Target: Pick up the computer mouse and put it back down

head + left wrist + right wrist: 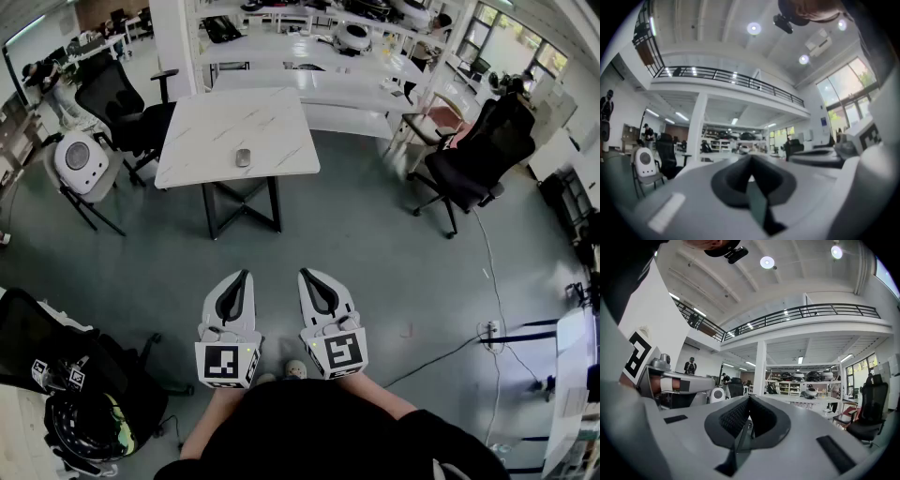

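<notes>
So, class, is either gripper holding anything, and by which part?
Nothing is held. The left gripper and right gripper are both shut and empty; the mouse lies on the table, apart from them.

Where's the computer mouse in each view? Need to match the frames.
Head view: the computer mouse lies on the white table, upper centre-left of the picture.
Left gripper view: not visible.
Right gripper view: not visible.
Shared landmark: the white rounded device on a chair, left of centre in all three views.
</notes>
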